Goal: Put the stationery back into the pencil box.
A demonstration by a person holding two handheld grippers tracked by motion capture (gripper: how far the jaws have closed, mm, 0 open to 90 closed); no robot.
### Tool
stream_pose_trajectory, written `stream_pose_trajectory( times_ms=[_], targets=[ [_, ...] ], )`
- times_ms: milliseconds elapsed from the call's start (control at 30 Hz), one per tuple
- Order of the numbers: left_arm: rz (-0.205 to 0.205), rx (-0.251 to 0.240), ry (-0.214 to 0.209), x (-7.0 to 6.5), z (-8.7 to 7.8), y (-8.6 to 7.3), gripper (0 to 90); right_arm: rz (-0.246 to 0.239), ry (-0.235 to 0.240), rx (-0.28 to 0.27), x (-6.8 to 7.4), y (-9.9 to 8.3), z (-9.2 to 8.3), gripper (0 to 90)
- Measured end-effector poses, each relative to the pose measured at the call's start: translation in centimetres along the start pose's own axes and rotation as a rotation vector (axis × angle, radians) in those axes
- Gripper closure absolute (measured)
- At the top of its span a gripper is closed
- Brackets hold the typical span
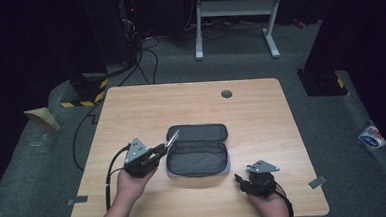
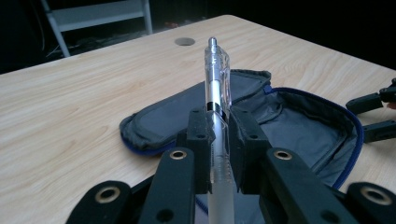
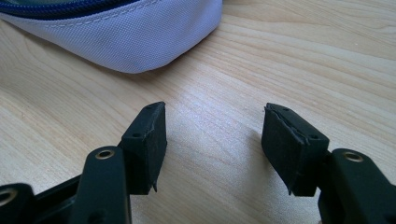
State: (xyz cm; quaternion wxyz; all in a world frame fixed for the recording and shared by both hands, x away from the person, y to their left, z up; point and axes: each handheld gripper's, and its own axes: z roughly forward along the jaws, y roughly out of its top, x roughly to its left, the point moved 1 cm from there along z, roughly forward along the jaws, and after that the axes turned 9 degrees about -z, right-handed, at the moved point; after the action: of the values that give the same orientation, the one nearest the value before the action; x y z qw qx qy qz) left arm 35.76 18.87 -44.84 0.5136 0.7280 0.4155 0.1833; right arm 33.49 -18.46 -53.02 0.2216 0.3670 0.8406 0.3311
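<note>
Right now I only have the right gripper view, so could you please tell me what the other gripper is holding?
Observer: The left gripper is shut on a clear pen.
Operator: Thank you. Is the pencil case open?
Observer: Yes, the pencil case lies unzipped, its lid folded back.
Operator: And where is the pen relative to it?
Observer: The pen points over the open case's left edge.

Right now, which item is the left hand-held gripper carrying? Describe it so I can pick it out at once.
On the wooden table, find the open grey pencil case near the middle. At its left edge the left hand-held gripper is shut on a pen. It is the one slim, clear plastic thing, with a silvery tip.
</note>
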Motion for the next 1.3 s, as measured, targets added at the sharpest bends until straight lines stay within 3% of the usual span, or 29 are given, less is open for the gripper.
stream_pose_trajectory(
  times_ms=[600, 1000, 1200, 1300],
  targets=[
    [0.041, 0.041, -0.105, -2.1, 4.1, 1.2, 79.1, 0.001, -0.003, 0.0, 0.1, -0.1, -0.1, 40.0],
    [0.057, 0.064, -0.143, -3.2, 5.9, 1.5, 79.1, 0.001, -0.002, 0.001, 0.1, -0.1, -0.1, 39.9],
    [0.091, 0.068, -0.162, -4.0, 6.7, 2.4, 79.1, -0.002, -0.002, 0.0, 0.1, -0.1, -0.1, 40.0],
    [0.076, 0.078, -0.164, -4.0, 7.0, 2.4, 79.1, -0.002, -0.001, 0.0, 0.1, -0.1, -0.1, 40.0]
  ],
)
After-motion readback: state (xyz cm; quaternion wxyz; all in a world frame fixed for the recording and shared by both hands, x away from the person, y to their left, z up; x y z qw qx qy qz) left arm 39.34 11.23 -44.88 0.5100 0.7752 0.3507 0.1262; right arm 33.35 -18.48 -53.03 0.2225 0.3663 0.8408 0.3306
